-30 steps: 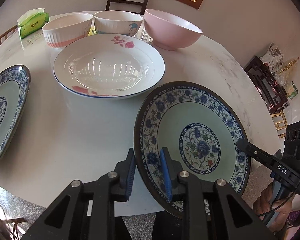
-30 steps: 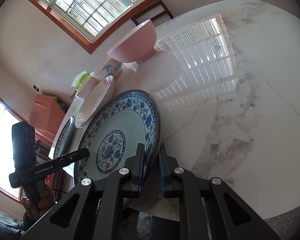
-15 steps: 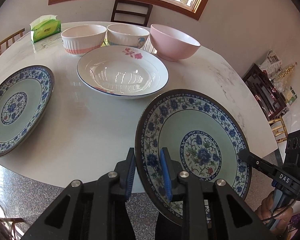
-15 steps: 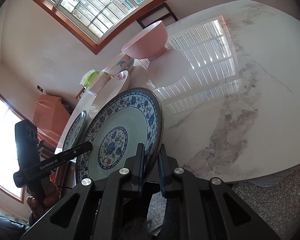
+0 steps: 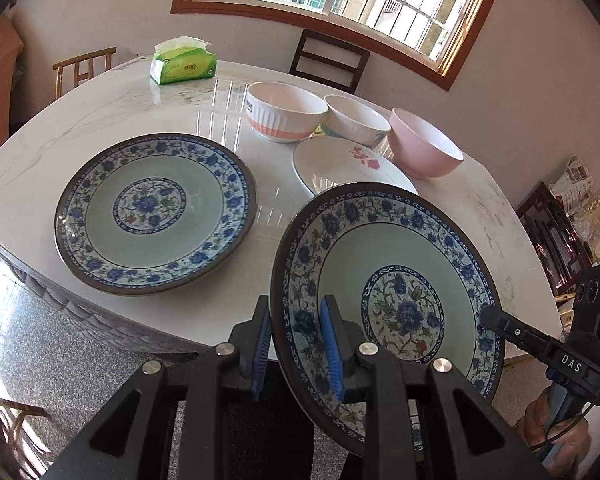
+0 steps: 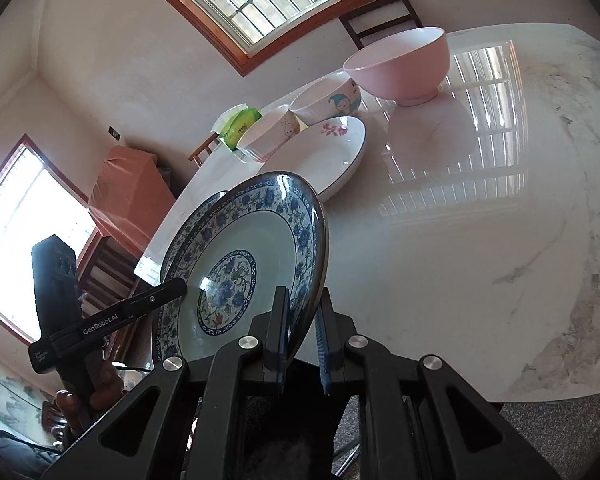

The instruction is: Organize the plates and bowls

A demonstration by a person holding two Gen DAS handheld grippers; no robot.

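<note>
Round blue-and-white floral porcelain plate, pinched at opposite rims by left gripper and right gripper (tilted, above the near table edge).

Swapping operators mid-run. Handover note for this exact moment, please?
Left gripper: closed on the left rim of the lifted blue plate.
Right gripper: shut on the same plate's opposite rim. The plate is held tilted in the air at the table's near edge.
On the table: a matching blue plate, the white rose plate, then a row of three bowls: striped bowl, cartoon bowl, pink bowl. A tissue pack sits at the far side.
Done: one plate picked up. Nothing is stacked yet.
Left: probably set it on the matching plate, then sort the rest.
</note>
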